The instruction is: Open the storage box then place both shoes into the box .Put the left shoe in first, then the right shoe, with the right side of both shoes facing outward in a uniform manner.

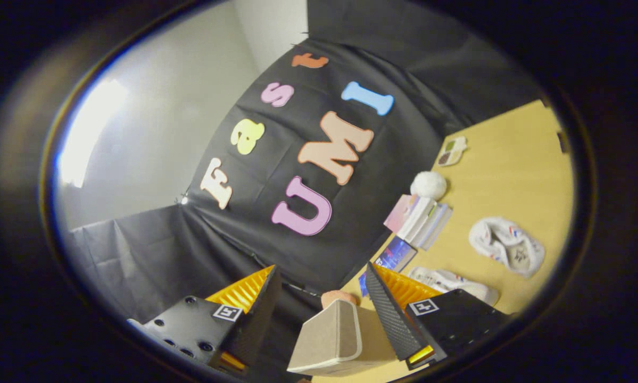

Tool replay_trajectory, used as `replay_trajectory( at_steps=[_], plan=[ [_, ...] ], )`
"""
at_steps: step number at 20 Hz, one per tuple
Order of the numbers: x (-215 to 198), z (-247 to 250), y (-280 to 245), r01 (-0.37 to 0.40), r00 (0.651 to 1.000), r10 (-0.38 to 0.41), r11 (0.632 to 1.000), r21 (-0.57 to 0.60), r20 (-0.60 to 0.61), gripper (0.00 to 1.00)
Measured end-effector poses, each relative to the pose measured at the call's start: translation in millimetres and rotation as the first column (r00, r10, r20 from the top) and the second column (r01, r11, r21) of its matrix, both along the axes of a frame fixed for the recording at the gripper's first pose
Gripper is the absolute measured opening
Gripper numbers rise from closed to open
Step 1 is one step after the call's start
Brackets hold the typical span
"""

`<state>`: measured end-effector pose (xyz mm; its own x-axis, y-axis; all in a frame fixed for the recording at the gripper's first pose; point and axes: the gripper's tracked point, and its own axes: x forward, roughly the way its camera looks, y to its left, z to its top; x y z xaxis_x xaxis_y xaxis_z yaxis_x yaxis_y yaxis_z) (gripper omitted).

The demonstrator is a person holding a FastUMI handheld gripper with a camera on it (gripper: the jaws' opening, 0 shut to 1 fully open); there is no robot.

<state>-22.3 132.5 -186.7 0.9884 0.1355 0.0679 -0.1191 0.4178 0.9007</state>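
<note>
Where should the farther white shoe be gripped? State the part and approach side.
Grip the shoe probably by its collar rim, from above: its opening seems to face up, offering a thin edge. The tongs stand open, a beige flap between them.

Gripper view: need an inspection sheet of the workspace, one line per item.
Surface: tan wooden table, seen tilted.
Job's things: storage box, beige, between the fingers near their base, open or closed unclear; one white shoe just beyond the right finger; second white shoe farther out, opening visible.
Clutter: stack of books, white fluffy ball, small palette-like case, blue-covered item.
Gripper: gripper open, fingers apart, pressing on nothing.
Cables: nothing seen.
Surroundings: black cloth booth wall, pale wall behind it.
</note>
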Motion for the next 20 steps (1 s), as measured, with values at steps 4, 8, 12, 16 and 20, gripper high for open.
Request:
replay_trajectory(
  at_steps=[4, 8, 12, 16, 20],
  plan=[
    [10, -59, 38, -0.005, 0.997, 0.019, 0.985, 0.173, -0.079, 0.97],
    [26, -112, 92, -0.049, 0.982, 0.103, 0.950, 0.310, -0.160, 0.95],
    [34, -153, 134, -0.050, 0.961, 0.161, 0.900, 0.434, -0.223, 0.94],
    [43, -184, 170, -0.042, 0.938, 0.211, 0.858, 0.513, -0.276, 0.92],
    [48, -186, 180, -0.023, 0.941, 0.207, 0.829, 0.558, -0.269, 0.92]
  ],
)
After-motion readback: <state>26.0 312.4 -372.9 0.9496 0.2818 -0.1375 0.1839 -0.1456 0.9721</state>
